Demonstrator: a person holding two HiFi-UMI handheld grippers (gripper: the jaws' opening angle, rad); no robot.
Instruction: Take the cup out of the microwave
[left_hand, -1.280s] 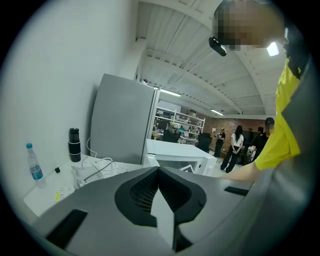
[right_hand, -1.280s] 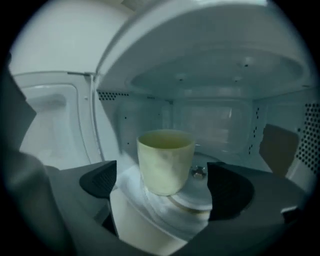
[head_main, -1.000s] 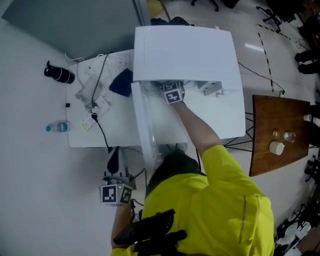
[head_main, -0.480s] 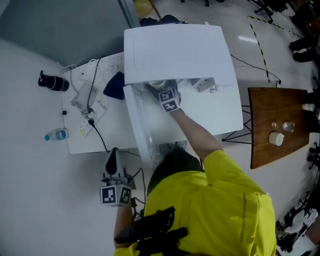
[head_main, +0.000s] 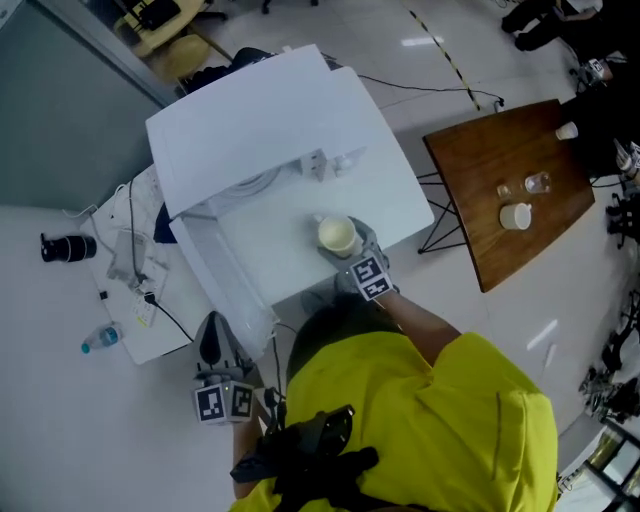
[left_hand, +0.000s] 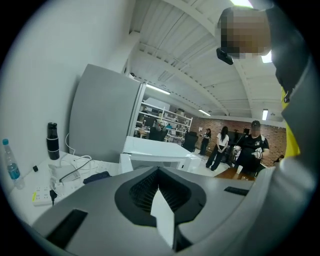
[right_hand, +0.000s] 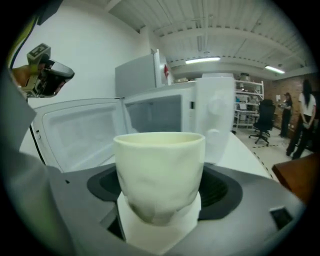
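A cream cup (head_main: 337, 236) hangs over the white table in front of the microwave (head_main: 260, 110), outside its cavity. My right gripper (head_main: 342, 248) is shut on the cup. In the right gripper view the cup (right_hand: 160, 175) stands upright between the jaws, and the open microwave (right_hand: 165, 107) with its door (right_hand: 75, 132) swung left lies behind it. My left gripper (head_main: 212, 345) is low at the left, near the door's (head_main: 225, 270) outer edge. Its jaws (left_hand: 162, 220) are shut with nothing in them.
A wooden table (head_main: 480, 170) with a white cup (head_main: 516, 215) and small glasses stands at the right. Left of the microwave lie cables and a power strip (head_main: 130, 260), a black bottle (head_main: 65, 247) and a water bottle (head_main: 100, 340). People (left_hand: 220, 145) stand far off.
My right gripper has drawn back out of the microwave toward the person, bringing the cup with it. The left gripper has shifted slightly.
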